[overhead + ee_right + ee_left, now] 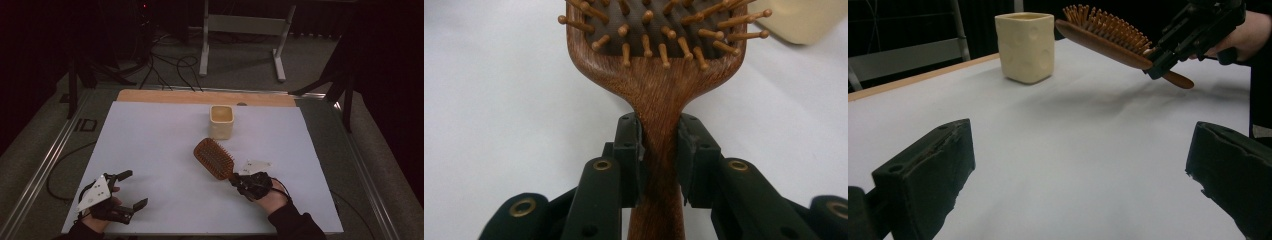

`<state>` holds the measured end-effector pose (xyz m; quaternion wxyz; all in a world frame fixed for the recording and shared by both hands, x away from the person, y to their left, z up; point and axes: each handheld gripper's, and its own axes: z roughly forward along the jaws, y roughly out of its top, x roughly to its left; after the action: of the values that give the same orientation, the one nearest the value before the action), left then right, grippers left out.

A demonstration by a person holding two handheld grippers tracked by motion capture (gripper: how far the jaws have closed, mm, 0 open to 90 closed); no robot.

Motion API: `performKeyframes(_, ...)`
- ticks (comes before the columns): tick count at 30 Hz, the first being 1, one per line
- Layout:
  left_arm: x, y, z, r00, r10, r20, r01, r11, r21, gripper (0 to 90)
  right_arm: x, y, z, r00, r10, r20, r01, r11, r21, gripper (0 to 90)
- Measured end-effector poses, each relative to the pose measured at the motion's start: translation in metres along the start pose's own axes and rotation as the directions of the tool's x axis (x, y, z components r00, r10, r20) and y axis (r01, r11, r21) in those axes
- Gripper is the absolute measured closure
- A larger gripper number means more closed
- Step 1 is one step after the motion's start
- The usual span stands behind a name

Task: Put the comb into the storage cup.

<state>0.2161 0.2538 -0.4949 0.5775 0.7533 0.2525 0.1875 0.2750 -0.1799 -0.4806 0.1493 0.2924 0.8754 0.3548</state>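
White tabletop (150, 150) carries a cream cup (221, 121) beyond the hairbrush (214, 158), gripped at its handle by the right claw (239, 181); left claw (134, 189) gapes wide, empty.

One wooden hairbrush (214, 158), one cream cup (221, 121), one white mat (150, 150) — two hand-held grippers.

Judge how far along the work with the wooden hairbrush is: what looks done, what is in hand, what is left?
Done: the right gripper is shut on the handle of the hairbrush, lifted off the white table, bristles up. In hand: it is held near the cream cup. Left, probably: setting the brush in the cup. The left gripper is open, holding nothing.
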Motion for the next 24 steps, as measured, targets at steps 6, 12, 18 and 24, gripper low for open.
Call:
performKeyframes(6, 0.001, 0.001, 0.0, 0.9999, -0.005, -0.01, 0.005, 1.0, 0.0, 0.1, -0.001, -0.002, -0.007, 0.9986, 0.014, 0.05, -0.011, 0.998, -0.054, 73.0)
performKeyframes(12, 0.001, 0.005, 0.003, 0.9999, -0.006, -0.012, 0.006, 1.0, 0.0, 0.1, -0.003, -0.003, -0.012, 0.9958, 0.047, 0.078, -0.037, 0.992, -0.118, 73.0)
performKeyframes(18, 0.001, 0.015, 0.007, 0.9998, -0.014, -0.015, 0.014, 0.9999, 0.002, 0.1, -0.002, -0.003, -0.018, 0.9948, 0.047, 0.091, -0.032, 0.986, -0.162, 73.0)
performKeyframes(24, 0.0, 0.042, 0.015, 0.9998, -0.014, -0.011, 0.014, 0.9998, 0.015, 0.1, 0.002, 0.001, -0.028, 0.9919, 0.043, 0.119, -0.015, 0.973, -0.229, 73.0)
